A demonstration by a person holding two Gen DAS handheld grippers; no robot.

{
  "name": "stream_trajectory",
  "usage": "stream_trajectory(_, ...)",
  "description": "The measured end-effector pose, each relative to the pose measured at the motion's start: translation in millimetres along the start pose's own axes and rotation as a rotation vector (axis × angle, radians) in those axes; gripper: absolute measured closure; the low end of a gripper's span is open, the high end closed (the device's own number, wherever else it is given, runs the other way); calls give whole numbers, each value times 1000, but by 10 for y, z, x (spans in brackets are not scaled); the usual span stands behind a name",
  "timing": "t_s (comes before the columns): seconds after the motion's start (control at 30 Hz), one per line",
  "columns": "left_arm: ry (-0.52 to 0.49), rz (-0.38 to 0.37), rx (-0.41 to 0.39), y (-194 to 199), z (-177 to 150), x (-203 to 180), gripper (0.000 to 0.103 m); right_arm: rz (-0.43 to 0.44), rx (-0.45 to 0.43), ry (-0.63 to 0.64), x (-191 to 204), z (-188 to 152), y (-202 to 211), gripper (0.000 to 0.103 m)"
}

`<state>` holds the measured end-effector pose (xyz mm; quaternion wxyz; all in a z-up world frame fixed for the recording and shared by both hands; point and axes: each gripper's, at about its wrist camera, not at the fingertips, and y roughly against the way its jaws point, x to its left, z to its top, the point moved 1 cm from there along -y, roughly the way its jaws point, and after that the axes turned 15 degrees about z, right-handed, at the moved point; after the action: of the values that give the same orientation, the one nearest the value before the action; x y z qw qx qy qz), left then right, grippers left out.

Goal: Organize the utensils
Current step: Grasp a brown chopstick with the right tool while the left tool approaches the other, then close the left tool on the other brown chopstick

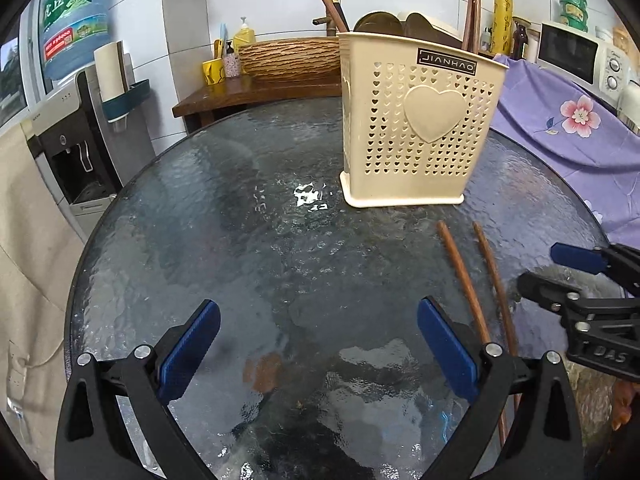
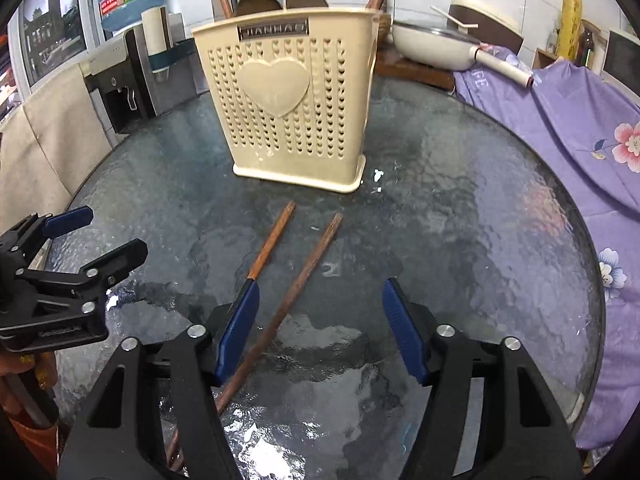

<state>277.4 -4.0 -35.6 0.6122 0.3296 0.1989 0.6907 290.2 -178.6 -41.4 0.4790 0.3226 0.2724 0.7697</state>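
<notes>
While two chopsticks lie before holder, right gripper gapes unladen; left gripper likewise.

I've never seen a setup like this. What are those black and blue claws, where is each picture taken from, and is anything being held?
No robot here: a person holds a clamp in each hand, with a camera on each looking along its fingers. One picture looks out from the left hand-held gripper, the other from the right hand-held gripper. Both are open and hold nothing. On the round glass table stands a cream utensil holder, already holding some utensils. In front of it lie two wooden chopsticks; the right one lies between the right gripper's open fingers.
</notes>
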Motion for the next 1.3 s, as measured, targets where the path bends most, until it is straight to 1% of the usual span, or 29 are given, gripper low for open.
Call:
stream_trajectory(0.07, -5, 0, 1, -4, 0, -17, 6, 13, 9, -32, -39, 29, -73, 52)
stream_trajectory(0.13, -18, 4, -2, -4, -6, -44, 6, 12, 5, -58, -78, 59, -133, 57)
stream_trajectory(0.2, -35, 11, -3, -3, -21, -79, 6, 8, 8, -70, -94, 97, -184, 60)
stream_trajectory(0.27, -43, 11, 0, -5, -34, -96, 6, 20, 23, -80, -93, 136, -253, 67)
stream_trajectory(0.3, -44, 13, 4, -11, -47, -104, 6, 18, 30, -78, -85, 159, -293, 68)
stream_trajectory(0.47, -43, 10, 20, -23, -63, -137, 9, 16, 59, -71, -48, 210, -432, 79)
stream_trajectory(0.6, -52, 6, 17, -3, -52, -180, 9, 14, 69, -44, -48, 230, -467, 85)
stream_trajectory(0.63, -52, 3, 18, -2, -49, -193, 9, 15, 74, -36, -53, 236, -467, 88)
stream_trajectory(0.73, -54, -10, 19, 2, -31, -247, 10, 36, 95, -11, -76, 258, -471, 90)
stream_trajectory(0.83, -60, -19, 19, 18, -3, -302, 14, 59, 115, 17, -113, 259, -456, 90)
stream_trajectory(0.93, -65, -49, 18, 37, 41, -366, 16, 82, 136, 20, -200, 251, -414, 92)
stream_trajectory(1.0, -65, -80, 21, 50, 70, -436, 19, 68, 144, 29, -263, 236, -380, 93)
stream_trajectory(1.1, -65, -124, 38, 32, 108, -526, 25, 73, 150, 27, -345, 207, -334, 94)
stream_trajectory(1.17, -66, -151, 57, 7, 133, -585, 30, 68, 154, 34, -377, 188, -313, 95)
stream_trajectory(1.3, -66, -203, 97, -56, 212, -752, 33, 55, 150, 46, -454, 176, -289, 96)
